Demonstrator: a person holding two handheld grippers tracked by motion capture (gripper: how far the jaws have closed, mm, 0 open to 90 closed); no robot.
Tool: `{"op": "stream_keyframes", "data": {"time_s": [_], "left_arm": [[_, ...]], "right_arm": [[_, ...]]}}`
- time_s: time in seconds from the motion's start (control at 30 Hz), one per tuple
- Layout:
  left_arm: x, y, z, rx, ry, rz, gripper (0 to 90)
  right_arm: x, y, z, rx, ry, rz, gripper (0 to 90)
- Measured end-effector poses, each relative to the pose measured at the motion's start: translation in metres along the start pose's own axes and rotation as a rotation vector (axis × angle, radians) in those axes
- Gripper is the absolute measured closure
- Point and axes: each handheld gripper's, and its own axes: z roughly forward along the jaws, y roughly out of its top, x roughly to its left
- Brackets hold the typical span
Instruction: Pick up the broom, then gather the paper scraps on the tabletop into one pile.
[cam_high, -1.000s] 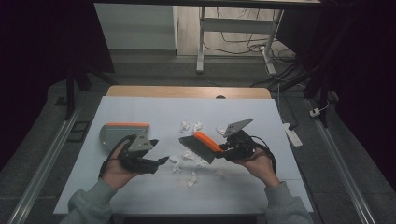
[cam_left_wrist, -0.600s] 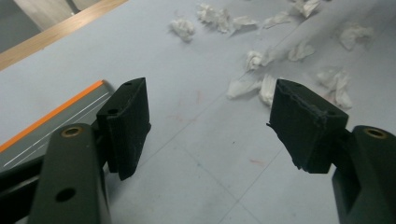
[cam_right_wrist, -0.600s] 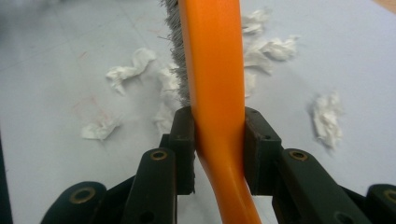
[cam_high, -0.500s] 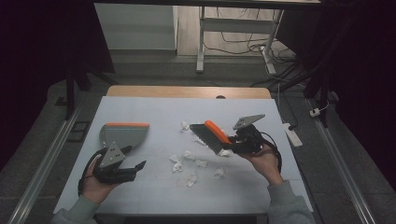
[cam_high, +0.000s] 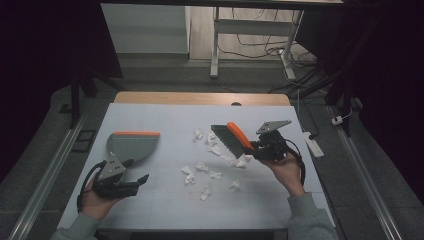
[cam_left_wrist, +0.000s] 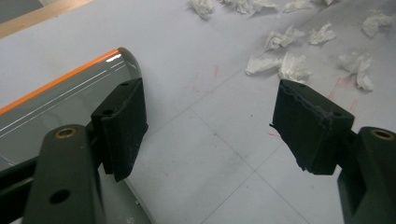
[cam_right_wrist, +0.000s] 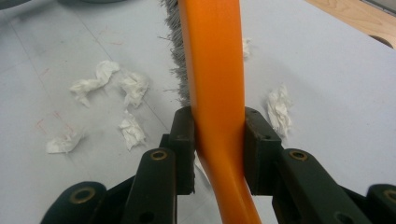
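A grey dustpan (cam_high: 131, 145) with an orange rim lies flat at the table's left. In the left gripper view the dustpan (cam_left_wrist: 56, 107) sits just behind the left jaw. My left gripper (cam_high: 137, 181) hovers in front of it near the front edge. The left gripper (cam_left_wrist: 210, 112) is open, its jaws have just been opening, and nothing is between them. My right gripper (cam_high: 255, 147) is shut on the orange handle of a hand brush (cam_high: 231, 137), raised over the right-centre. The brush (cam_right_wrist: 215, 70) runs straight out between the right gripper (cam_right_wrist: 218, 135) pads. Several crumpled paper scraps (cam_high: 202, 167) (cam_left_wrist: 289, 65) (cam_right_wrist: 116, 84) lie in the middle.
A pale sheet (cam_high: 165, 120) covers the table, with a wooden strip (cam_high: 200, 98) and a cable hole along the far edge. A power strip (cam_high: 311, 142) lies on the floor at the right. Metal desk legs (cam_high: 216, 45) stand beyond the table.
My left gripper has drawn back from the dustpan toward the front-left and sunk lower. The right gripper has carried the brush a little farther away and to the right. The dustpan has stayed put.
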Motion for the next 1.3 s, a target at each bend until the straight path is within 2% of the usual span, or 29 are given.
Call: {"op": "stream_keyframes", "data": {"time_s": [0.27, 0.37, 0.53, 0.6, 0.63, 0.67, 0.97, 1.17, 1.3], "left_arm": [[0.000, -0.001, 0.000, 0.005, 0.004, 0.004, 27.1], [0.002, -0.001, 0.000, 0.005, 0.008, -0.001, 27.1], [0.003, -0.002, 0.001, 0.010, 0.009, -0.003, 26.9], [0.003, -0.001, 0.000, 0.010, 0.011, -0.005, 26.8], [0.004, -0.001, 0.000, 0.012, 0.012, -0.005, 26.6], [0.004, -0.001, 0.001, 0.015, 0.011, -0.006, 26.3], [0.009, -0.001, 0.011, 0.068, 0.002, -0.015, 23.7], [0.012, -0.002, 0.016, 0.087, -0.010, -0.015, 23.4], [0.013, -0.001, 0.017, 0.090, -0.013, -0.015, 23.5]], "right_arm": [[-0.007, 0.000, -0.004, 0.000, -0.037, 0.017, 68.5], [-0.014, -0.002, -0.006, -0.010, -0.052, 0.043, 68.5], [-0.023, 0.000, -0.010, -0.010, -0.090, 0.062, 68.5], [-0.028, 0.002, -0.011, -0.002, -0.115, 0.060, 68.5], [-0.030, 0.004, -0.010, 0.009, -0.129, 0.079, 68.5], [-0.035, 0.005, -0.009, 0.017, -0.141, 0.071, 68.5], [-0.072, 0.024, 0.016, 0.175, -0.243, 0.070, 68.5], [-0.084, 0.040, 0.044, 0.292, -0.254, 0.047, 68.6], [-0.087, 0.048, 0.067, 0.386, -0.279, 0.009, 68.6]]}}
